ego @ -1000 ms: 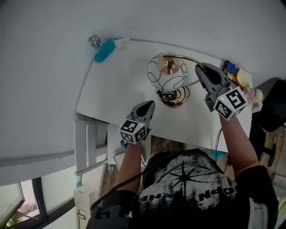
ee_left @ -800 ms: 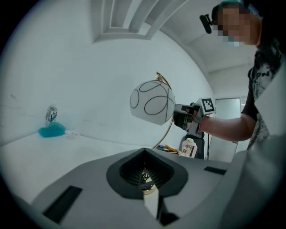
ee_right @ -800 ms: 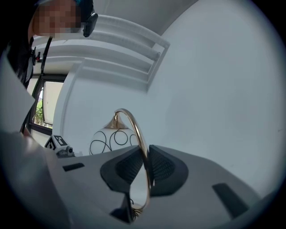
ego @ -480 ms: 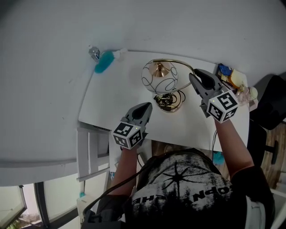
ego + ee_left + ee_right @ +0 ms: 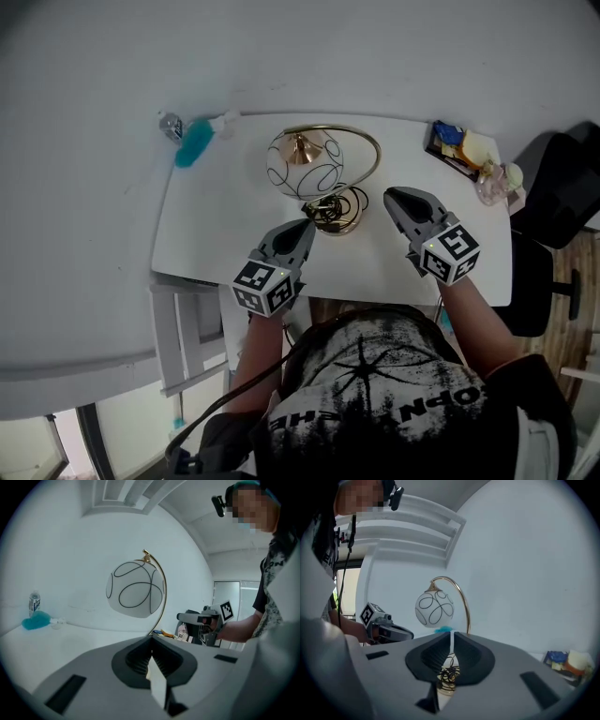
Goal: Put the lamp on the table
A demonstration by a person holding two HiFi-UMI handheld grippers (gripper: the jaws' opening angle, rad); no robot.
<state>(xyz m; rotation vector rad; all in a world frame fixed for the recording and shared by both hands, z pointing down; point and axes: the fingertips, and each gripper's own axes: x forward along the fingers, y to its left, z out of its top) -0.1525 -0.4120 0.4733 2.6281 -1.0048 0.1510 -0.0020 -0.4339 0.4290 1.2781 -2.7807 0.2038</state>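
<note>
Two grey grippers, left (image 5: 302,230) and right (image 5: 394,199), jaws closed on nothing, flank lamp (image 5: 302,165). Lamp upright on smooth white table (image 5: 211,234): round white globe with black loops, curved brass arm, cord coiled at base. Right gripper, beside brass arm a second ago, now apart.

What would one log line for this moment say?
lamp upright on table | left gripper shut, empty, clear of lamp | right gripper shut, empty, clear of lamp

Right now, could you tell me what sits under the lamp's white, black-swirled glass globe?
Its round brass base with a coiled dark cord, on the white table; the globe covers part of the base.
</note>
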